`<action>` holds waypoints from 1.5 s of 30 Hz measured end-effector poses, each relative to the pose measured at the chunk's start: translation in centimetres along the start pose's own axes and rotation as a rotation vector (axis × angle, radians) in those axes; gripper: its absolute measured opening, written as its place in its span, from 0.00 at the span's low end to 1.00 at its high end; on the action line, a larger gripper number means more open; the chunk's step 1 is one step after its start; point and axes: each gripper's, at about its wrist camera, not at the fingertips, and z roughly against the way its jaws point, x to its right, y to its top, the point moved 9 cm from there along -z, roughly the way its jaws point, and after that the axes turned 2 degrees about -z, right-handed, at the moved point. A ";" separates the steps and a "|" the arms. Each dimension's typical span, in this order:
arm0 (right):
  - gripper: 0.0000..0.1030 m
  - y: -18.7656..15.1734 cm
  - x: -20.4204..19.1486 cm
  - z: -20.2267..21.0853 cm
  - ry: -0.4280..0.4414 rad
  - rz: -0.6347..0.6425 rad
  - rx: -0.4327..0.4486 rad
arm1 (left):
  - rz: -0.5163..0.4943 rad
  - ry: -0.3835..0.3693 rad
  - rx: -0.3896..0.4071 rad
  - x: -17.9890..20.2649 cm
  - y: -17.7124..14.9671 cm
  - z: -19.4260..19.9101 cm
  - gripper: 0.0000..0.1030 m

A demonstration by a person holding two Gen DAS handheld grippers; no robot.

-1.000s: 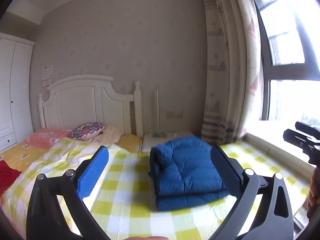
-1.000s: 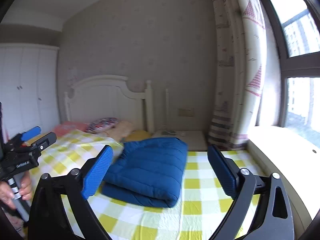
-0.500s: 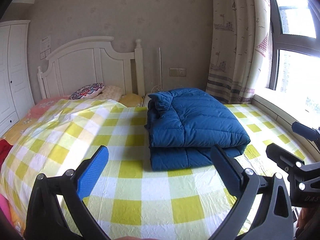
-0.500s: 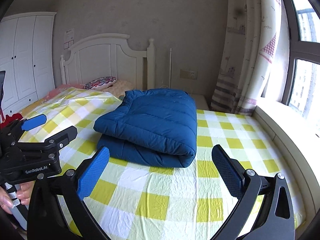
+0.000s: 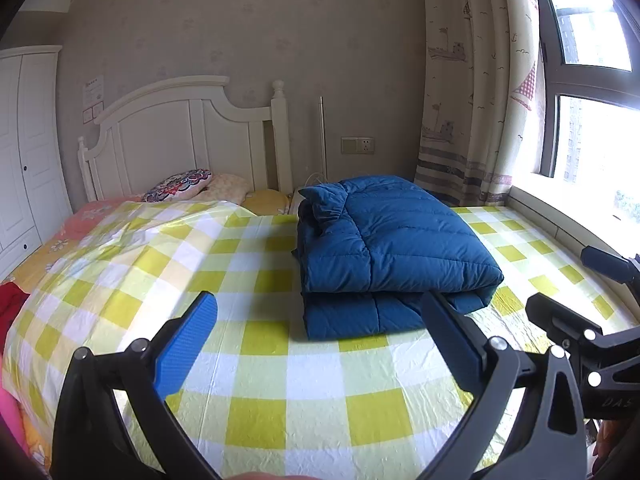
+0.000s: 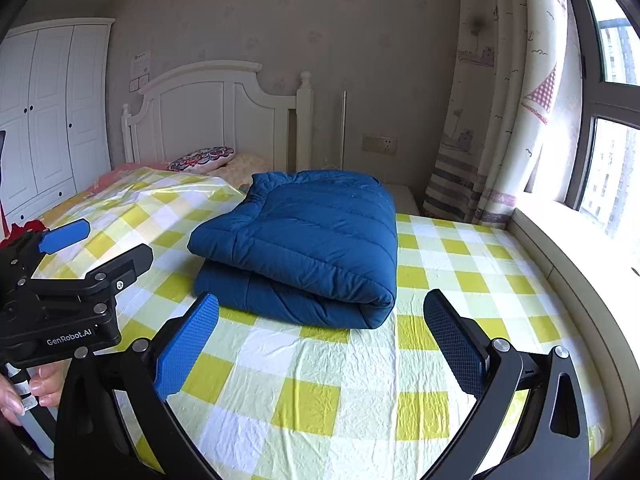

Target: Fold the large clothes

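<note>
A blue padded jacket [image 5: 384, 252] lies folded in a thick stack on the yellow-and-white checked bed sheet [image 5: 280, 360]; it also shows in the right wrist view [image 6: 304, 248]. My left gripper [image 5: 320, 344] is open and empty, held back from the near edge of the jacket. My right gripper [image 6: 324, 344] is open and empty, also short of the jacket. Each gripper shows at the edge of the other's view: the right one [image 5: 576, 320], the left one [image 6: 76, 264].
A white headboard [image 5: 180, 140] and pillows [image 5: 180, 184] are at the far end. A wardrobe [image 6: 48, 112] stands on the left. A curtain [image 5: 468, 100], window and sill [image 6: 560, 240] run along the right. Red cloth [image 5: 10, 304] lies at the left edge.
Both grippers have tilted down and come closer to the bed, so the jacket now looms larger. Both stay open; the jacket has not moved.
</note>
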 end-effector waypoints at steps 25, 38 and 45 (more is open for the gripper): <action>0.96 -0.4 -0.3 -0.2 0.013 0.001 -0.015 | 0.002 0.005 0.009 -0.3 0.0 0.2 0.98; 0.96 -0.5 -0.4 -0.2 0.023 0.003 -0.019 | 0.000 0.009 0.017 -0.6 0.3 0.4 0.98; 0.96 -0.5 -0.5 -0.2 0.028 0.008 -0.021 | -0.003 0.013 0.033 -0.9 0.8 0.8 0.98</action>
